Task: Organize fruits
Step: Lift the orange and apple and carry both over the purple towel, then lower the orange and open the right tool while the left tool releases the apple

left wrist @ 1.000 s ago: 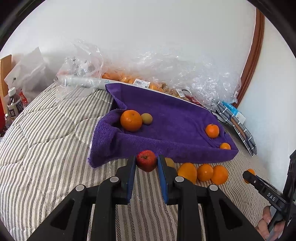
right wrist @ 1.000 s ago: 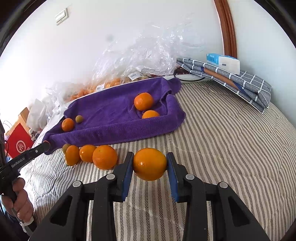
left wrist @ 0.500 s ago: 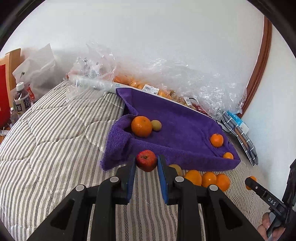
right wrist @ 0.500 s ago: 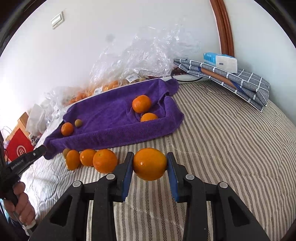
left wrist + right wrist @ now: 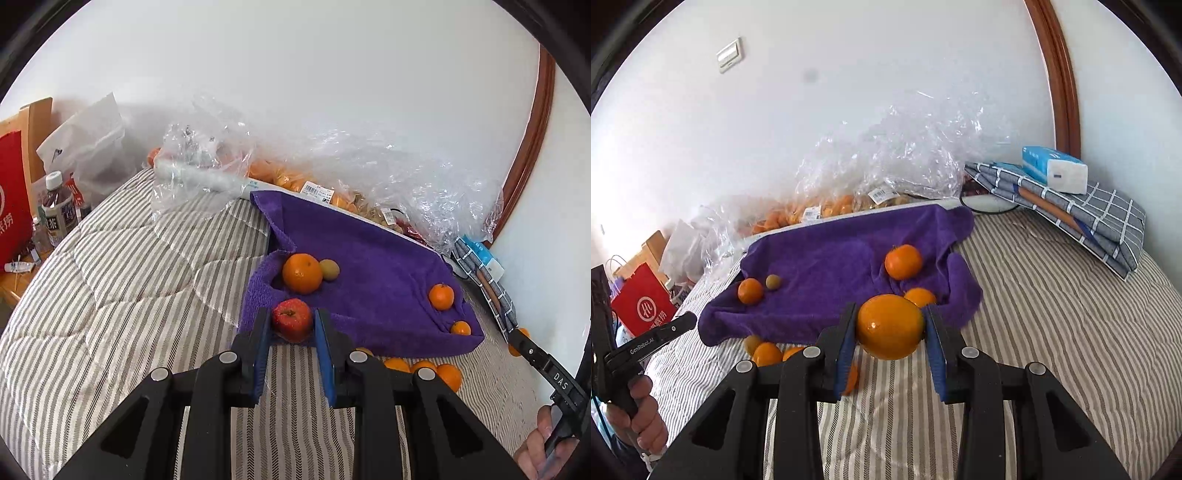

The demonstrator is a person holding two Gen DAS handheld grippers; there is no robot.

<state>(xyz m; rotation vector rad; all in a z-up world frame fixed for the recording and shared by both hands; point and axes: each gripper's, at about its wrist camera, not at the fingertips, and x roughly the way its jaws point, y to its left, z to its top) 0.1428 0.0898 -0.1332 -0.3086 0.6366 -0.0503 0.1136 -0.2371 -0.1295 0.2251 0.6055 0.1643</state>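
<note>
My left gripper (image 5: 291,325) is shut on a red apple (image 5: 291,319), held above the striped bed just before the near left corner of the purple towel (image 5: 369,258). My right gripper (image 5: 890,328) is shut on a large orange (image 5: 890,326), held before the towel's (image 5: 827,258) near right corner. On the towel lie an orange (image 5: 302,273) with a small green-brown fruit (image 5: 329,269) at the left, and two small oranges (image 5: 441,296) at the right. Several oranges (image 5: 424,367) lie on the bed in front of the towel.
Clear plastic bags of fruit (image 5: 332,177) line the wall behind the towel. A folded checked cloth with a tissue pack (image 5: 1054,170) sits at the right. A bottle (image 5: 57,214) and a red bag (image 5: 642,306) stand beside the bed at the left.
Both grippers have risen and moved toward the towel with their fruit. The loose oranges on the bed now sit lower in both views, partly behind the gripper bodies.
</note>
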